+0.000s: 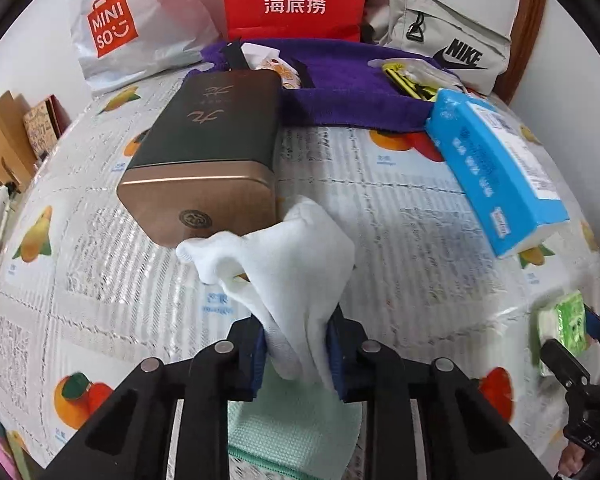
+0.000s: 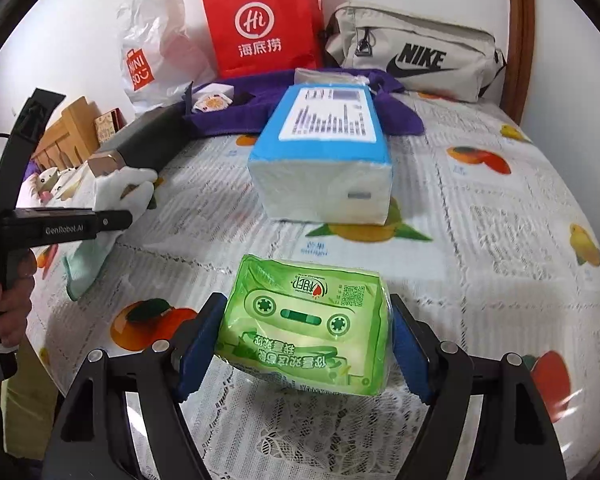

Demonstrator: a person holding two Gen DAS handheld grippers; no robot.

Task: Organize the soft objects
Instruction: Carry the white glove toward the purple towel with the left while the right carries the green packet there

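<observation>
My left gripper (image 1: 296,354) pinches the white cloth (image 1: 284,252); the right gripper (image 2: 300,346) clamps the green tissue pack (image 2: 304,334). Next I must place both tidily.

Black tongs (image 2: 300,344) with blue pads (image 2: 198,344), silver screws, white "GenRobot.AI" lettering.

A round counter (image 2: 480,208) holds everything. It has a white lace cover with pictures of fruit on it. A dark box with a gold end (image 1: 204,160) lies on the left part. A big blue pack of tissues (image 2: 324,156) lies on the right part. A purple towel (image 1: 352,92) is spread at the back, and some small things lie on top of it. Behind the towel, near the wall, stand a red paper bag (image 2: 260,20), a white plastic bag (image 1: 124,28) and a grey bag (image 2: 416,52). A pale green cloth (image 2: 86,268) lies flat on the front part, near the edge.
</observation>
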